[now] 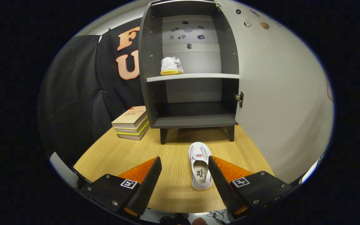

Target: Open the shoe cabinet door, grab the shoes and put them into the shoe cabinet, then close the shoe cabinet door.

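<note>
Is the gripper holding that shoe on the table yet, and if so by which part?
Nothing is held. The gripper is open; the shoe on the table lies between its fingers, close to the right one, with neither pressing on it.

The wooden table (120,156) carries a shoe cabinet (155,93), stacked books (131,123) beside it, and one shoe (200,165).

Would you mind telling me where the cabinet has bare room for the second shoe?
The lower compartment is bare. The upper shelf has room right of the shoe already there. The open gripper flanks the second shoe on the table.
</note>
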The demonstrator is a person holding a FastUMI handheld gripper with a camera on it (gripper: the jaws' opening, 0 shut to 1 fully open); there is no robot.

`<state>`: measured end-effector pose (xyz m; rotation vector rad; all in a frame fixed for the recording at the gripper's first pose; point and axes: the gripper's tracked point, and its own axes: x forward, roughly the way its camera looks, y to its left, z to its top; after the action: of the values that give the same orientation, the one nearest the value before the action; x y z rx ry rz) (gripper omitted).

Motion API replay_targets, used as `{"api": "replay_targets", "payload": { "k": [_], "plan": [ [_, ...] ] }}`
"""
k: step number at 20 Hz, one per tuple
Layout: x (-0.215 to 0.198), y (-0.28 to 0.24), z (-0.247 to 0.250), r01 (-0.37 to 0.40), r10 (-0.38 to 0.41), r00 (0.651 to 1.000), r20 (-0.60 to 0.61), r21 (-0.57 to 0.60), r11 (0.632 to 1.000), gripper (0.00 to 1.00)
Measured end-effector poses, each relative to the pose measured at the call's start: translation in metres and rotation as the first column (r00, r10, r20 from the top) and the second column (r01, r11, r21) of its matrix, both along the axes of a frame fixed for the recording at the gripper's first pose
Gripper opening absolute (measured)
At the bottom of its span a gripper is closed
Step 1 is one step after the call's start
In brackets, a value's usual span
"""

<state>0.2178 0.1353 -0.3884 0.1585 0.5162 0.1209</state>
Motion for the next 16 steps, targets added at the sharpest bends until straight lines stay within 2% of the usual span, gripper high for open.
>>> {"api": "replay_targets", "payload": {
  "k": [4, 10, 12, 16],
  "plan": [
    [0.023, 0.011, -0.057, -0.033, 0.033, 0.998, -0.05, 0.004, 0.999, 0.94],
    [0.046, 0.019, -0.117, -0.025, 0.023, 0.994, -0.107, -0.021, 0.999, 0.93],
    [0.056, 0.025, -0.125, -0.033, 0.03, 0.994, -0.106, -0.025, 0.999, 0.9],
    [0.077, 0.031, -0.139, -0.028, 0.025, 0.995, -0.094, -0.032, 0.999, 0.74]
  ]
}}
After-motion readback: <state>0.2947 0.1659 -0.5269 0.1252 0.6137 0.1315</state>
